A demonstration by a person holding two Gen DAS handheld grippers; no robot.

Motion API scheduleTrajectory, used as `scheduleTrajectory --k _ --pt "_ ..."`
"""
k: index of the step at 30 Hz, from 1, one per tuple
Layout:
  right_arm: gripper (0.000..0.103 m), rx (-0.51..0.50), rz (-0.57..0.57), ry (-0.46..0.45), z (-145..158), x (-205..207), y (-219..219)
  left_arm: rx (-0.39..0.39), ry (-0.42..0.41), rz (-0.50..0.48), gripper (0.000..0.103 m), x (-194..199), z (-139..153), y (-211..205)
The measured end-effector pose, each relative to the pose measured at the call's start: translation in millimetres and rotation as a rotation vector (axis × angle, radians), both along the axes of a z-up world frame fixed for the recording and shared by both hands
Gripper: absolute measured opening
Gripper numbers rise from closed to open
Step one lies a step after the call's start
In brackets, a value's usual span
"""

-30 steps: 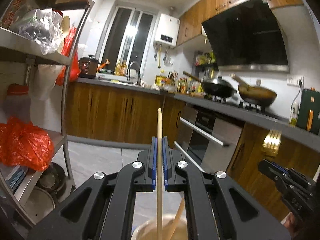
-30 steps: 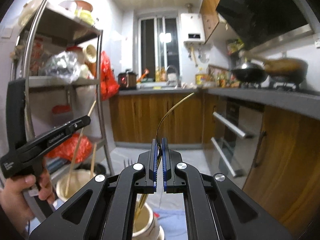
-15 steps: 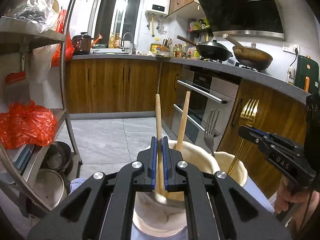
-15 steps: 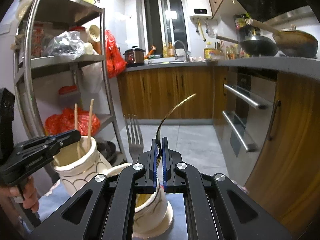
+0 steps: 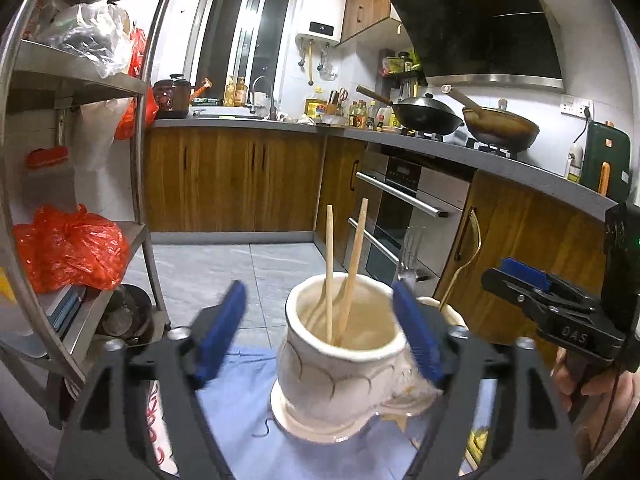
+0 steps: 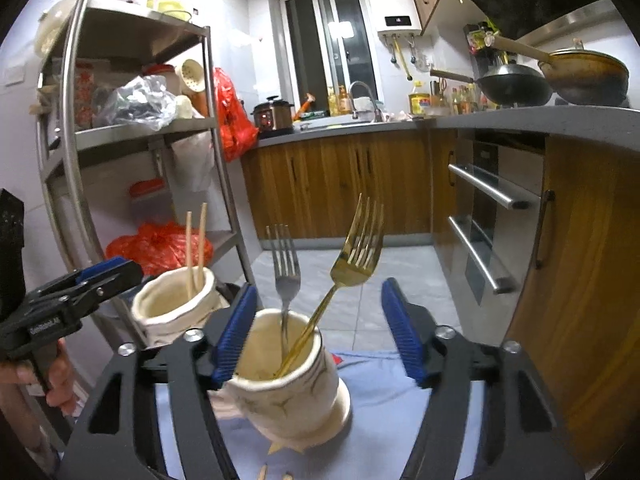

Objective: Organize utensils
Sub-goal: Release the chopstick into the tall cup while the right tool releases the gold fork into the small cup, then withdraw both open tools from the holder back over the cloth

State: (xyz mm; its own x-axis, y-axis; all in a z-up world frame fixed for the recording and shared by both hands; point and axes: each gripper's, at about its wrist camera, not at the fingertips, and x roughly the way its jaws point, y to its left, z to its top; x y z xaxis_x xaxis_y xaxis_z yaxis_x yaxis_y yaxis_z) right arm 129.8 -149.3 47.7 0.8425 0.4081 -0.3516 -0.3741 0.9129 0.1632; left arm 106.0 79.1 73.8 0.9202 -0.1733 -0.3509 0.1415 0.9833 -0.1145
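Two cream ceramic holders stand side by side on a blue cloth (image 5: 240, 392). The left holder (image 5: 340, 364) contains two wooden chopsticks (image 5: 329, 272). My left gripper (image 5: 320, 328) is open, its blue pads (image 5: 220, 332) either side of that holder. The right holder (image 6: 288, 388) contains a silver fork (image 6: 286, 264) and a gold fork (image 6: 356, 248). My right gripper (image 6: 316, 328) is open above it, empty. The left holder also shows in the right wrist view (image 6: 176, 308), and the gold fork in the left wrist view (image 5: 468, 256).
A steel shelf rack (image 5: 136, 152) with red bags (image 5: 68, 248) stands at the left. Wooden cabinets and an oven (image 5: 400, 216) run along the right. Small pieces lie on the cloth at the bottom edge (image 6: 264, 472). Tiled floor lies beyond.
Both grippers have opened and drawn back. The left let go of its chopstick into the left holder; the right let go of the gold fork into the right holder.
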Motion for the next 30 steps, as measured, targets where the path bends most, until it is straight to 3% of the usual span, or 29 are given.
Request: scheduleTrajectory --k 4,7,12,24,30 --pt "0.092 0.008 0.010 0.007 -1 -17 -11 0.007 -0.006 -0.008 0.098 -22 0 -1" --pt "0.097 0.013 0.012 0.015 -2 -31 -20 0.018 0.003 -0.011 0.097 -33 -2 -4" --pt "0.098 -0.013 -0.025 0.029 -8 -50 -33 0.049 0.047 -0.015 0.097 -51 -15 -14" --pt "0.098 -0.109 -0.047 0.166 -47 -83 -55 0.098 0.285 -0.020 0.097 -62 -75 -38" --pt "0.098 -0.136 -0.038 0.224 -61 -96 -59 0.169 0.248 0.001 0.097 -77 -88 -49"
